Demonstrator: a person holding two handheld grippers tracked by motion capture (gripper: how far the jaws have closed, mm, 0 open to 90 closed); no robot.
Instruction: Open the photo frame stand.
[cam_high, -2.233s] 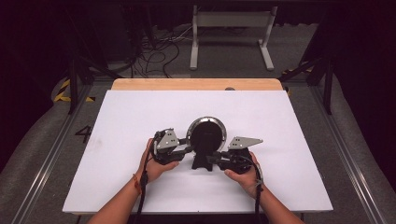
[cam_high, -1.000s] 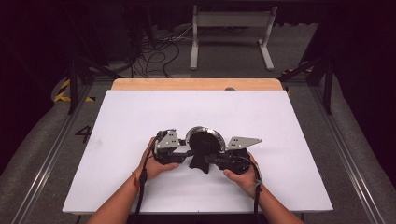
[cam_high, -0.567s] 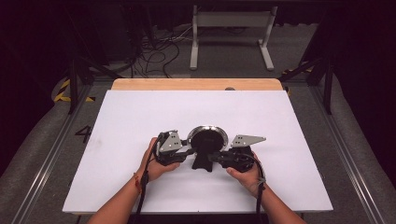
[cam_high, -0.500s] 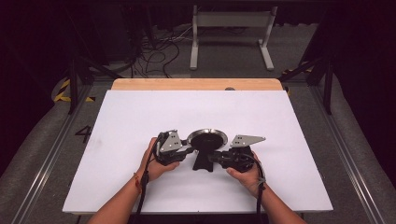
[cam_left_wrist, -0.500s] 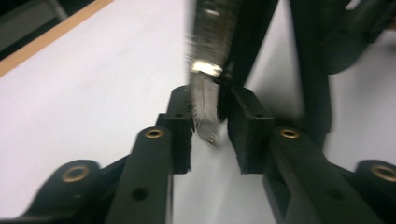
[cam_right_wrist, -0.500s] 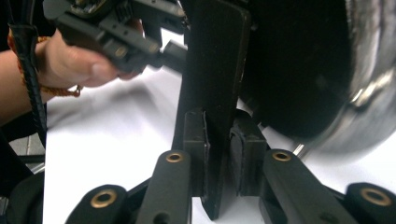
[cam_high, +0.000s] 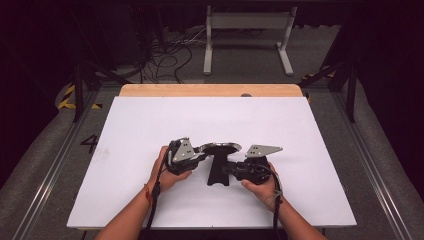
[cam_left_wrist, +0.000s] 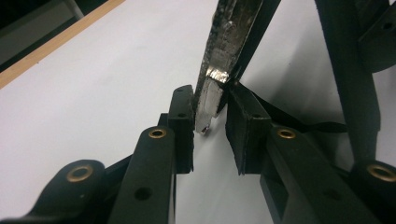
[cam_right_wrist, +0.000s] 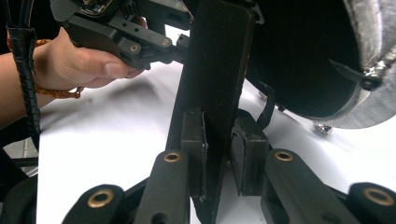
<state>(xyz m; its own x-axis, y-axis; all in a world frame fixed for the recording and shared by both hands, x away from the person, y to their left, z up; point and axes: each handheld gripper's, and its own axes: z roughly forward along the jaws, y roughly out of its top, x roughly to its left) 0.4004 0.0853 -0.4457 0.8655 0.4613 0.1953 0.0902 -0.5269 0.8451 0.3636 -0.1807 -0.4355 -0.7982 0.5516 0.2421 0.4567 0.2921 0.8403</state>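
A round metal disc (cam_high: 220, 148) on a flat black stand (cam_high: 218, 170) sits near the middle of the white surface (cam_high: 150, 120), a little toward your side, between your two hands. In the high view the disc lies tilted almost flat, its silvery rim facing up, with the black stand reaching down from it toward you. It may be a small mirror or lamp head; the view is too coarse to say.

Your left tool (cam_left_wrist: 209, 105) is clenched on the disc's rim: in the left gripper view the two black pads (cam_left_wrist: 183, 112) press on either side of the thin, scuffed metal edge (cam_left_wrist: 219, 74). Its jaws have just been closing, with that edge between them.

Your right tool (cam_right_wrist: 217, 135) is clamped on the black stand: in the right gripper view the flat black bar (cam_right_wrist: 212, 70) runs up between the pads (cam_right_wrist: 192, 140), which bear on both its faces. These jaws have just eased slightly wider, yet the bar is held. The dark underside of the disc (cam_right_wrist: 303, 56) hangs just above and to the right.

Your left hand (cam_high: 167, 170) and right hand (cam_high: 260, 182) rest low on the surface, forearms coming in from the near edge. A wooden strip (cam_high: 210, 90) borders the far side of the surface.
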